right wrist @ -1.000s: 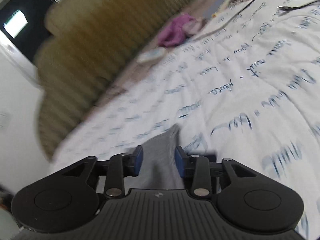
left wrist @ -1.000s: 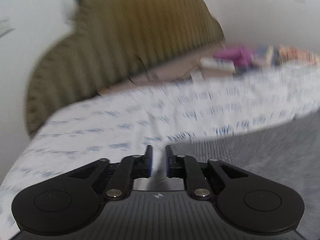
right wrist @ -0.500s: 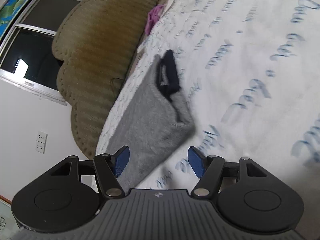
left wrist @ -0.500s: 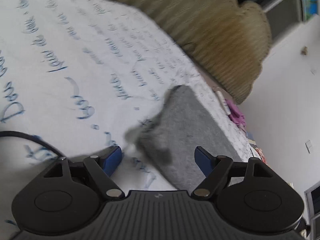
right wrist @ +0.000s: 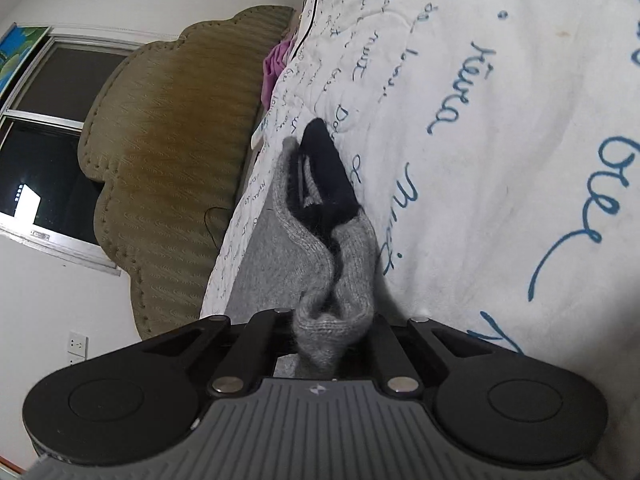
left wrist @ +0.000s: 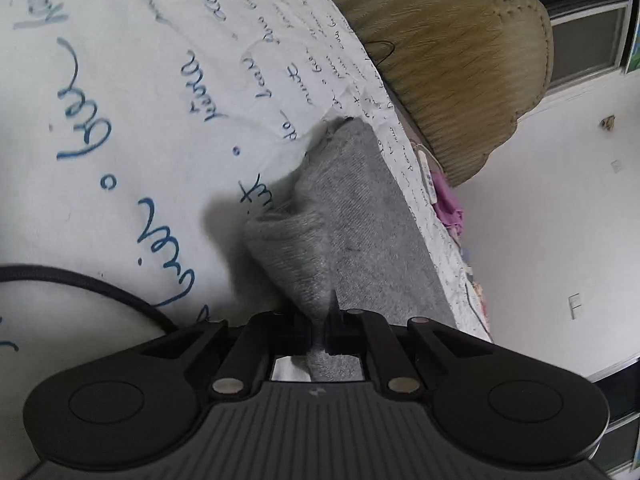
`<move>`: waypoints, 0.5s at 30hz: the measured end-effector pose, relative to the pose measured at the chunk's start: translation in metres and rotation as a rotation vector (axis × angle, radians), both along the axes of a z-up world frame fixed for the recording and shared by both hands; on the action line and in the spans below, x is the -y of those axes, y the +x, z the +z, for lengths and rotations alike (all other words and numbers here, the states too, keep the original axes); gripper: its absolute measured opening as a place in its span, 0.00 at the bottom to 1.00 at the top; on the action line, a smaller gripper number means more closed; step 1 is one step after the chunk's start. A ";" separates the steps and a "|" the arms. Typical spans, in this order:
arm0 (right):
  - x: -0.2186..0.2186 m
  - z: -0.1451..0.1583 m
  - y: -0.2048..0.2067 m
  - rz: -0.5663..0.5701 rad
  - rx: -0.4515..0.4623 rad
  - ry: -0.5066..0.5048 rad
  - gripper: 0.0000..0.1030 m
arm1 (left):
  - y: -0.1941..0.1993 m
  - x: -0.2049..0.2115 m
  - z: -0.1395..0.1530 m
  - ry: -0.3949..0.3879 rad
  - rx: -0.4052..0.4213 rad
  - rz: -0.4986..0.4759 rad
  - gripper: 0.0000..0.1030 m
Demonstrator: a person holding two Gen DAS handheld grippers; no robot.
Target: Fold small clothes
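A grey knitted garment [left wrist: 352, 216] lies on a white bedspread with blue script [left wrist: 120, 120]. My left gripper [left wrist: 320, 330] is shut on one bunched corner of it, and the knit rises in a fold from the jaws. In the right wrist view the same grey garment [right wrist: 336, 280] shows a black inner part [right wrist: 328, 176] near its far end. My right gripper [right wrist: 332, 336] is shut on another thick rolled edge, which bulges over the jaws and hides the pads. The bedspread [right wrist: 500, 140] spreads out to the right.
An olive padded headboard [left wrist: 448, 52] [right wrist: 172, 152] stands along the bed's far side. A purple cloth [left wrist: 448, 204] [right wrist: 276, 60] lies by the bed's edge. A black cable [left wrist: 80, 280] crosses the bedspread at the left. A window [right wrist: 44, 152] and white walls lie beyond.
Both grippers stood open around the garment's corners half a second ago; now each has moved in and shut on the grey knit, bunching it. Both views rolled over the past second.
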State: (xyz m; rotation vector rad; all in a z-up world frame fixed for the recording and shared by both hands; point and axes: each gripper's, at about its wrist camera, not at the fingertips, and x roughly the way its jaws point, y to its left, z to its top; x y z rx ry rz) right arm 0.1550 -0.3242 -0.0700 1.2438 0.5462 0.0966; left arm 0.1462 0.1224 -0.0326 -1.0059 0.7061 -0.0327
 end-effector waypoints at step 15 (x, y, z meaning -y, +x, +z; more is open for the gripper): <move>0.017 0.065 -0.060 0.037 0.201 0.022 0.09 | -0.059 -0.012 0.083 -0.009 0.172 -0.036 0.04</move>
